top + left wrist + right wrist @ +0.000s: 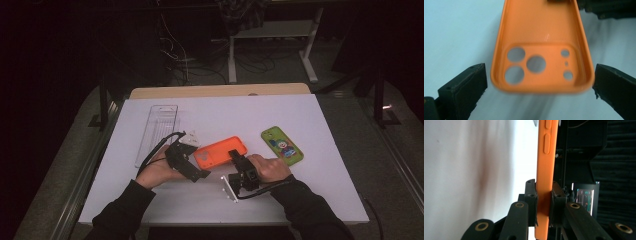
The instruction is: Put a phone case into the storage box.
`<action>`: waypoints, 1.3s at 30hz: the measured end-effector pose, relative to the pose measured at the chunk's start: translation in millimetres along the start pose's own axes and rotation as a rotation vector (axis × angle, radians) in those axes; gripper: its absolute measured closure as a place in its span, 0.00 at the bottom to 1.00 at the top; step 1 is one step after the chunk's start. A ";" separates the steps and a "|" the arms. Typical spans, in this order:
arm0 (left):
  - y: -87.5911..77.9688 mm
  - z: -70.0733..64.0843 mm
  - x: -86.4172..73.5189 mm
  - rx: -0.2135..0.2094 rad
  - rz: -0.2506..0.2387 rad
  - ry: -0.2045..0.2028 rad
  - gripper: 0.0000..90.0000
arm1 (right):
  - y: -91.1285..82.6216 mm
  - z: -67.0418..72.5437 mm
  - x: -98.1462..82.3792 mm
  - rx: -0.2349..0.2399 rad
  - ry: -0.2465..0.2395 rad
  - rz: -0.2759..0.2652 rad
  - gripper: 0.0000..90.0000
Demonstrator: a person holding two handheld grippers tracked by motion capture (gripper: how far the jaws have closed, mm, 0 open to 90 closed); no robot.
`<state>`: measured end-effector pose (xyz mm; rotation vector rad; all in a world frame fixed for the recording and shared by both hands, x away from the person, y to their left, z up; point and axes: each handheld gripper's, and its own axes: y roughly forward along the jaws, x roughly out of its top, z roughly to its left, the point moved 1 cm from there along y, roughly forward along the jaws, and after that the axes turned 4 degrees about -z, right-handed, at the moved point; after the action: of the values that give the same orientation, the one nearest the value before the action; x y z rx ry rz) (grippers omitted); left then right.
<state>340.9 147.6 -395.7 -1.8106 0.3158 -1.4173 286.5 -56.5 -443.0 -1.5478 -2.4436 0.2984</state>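
An orange phone case (216, 152) lies hollow side up in the middle of the white table cover (280, 110). My right gripper (235, 156) is shut on its near long edge. In the right gripper view the pads (531, 195) pinch the orange wall (546, 170) just below its side buttons. My left gripper (200, 169) stands at the case's camera end. In the left gripper view the wide-open left gripper (539, 73) straddles that end (536, 65) with its round cut-outs, and neither jaw touches it.
A green phone case (282, 145) with a cartoon picture lies to the right of the orange one. A clear plastic tray (157, 131) lies at the left. Table legs and cables stand on the dark floor beyond the far edge.
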 end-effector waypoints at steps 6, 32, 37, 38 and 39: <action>-1.4 4.8 -3.1 0.002 0.010 0.018 0.00 | -0.9 -6.4 -13.5 0.014 0.095 0.019 0.87; -3.7 8.2 -4.6 0.024 -0.001 -0.012 0.00 | 1.2 -25.5 -40.3 0.263 0.725 -0.035 0.87; -4.2 8.4 -5.1 0.017 -0.014 -0.039 0.00 | 3.1 -28.1 -44.9 0.317 0.840 -0.053 0.87; -4.2 8.4 -5.2 0.017 -0.012 -0.037 0.00 | 3.7 -28.9 -45.9 0.332 0.874 -0.056 0.87; -4.7 8.3 -5.2 0.019 -0.009 -0.036 0.00 | 3.9 -29.1 -46.3 0.338 0.897 -0.055 0.87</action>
<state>345.4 157.4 -396.5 -1.8220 0.2750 -1.3870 317.8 -95.4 -420.5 -1.1162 -1.6256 -0.0118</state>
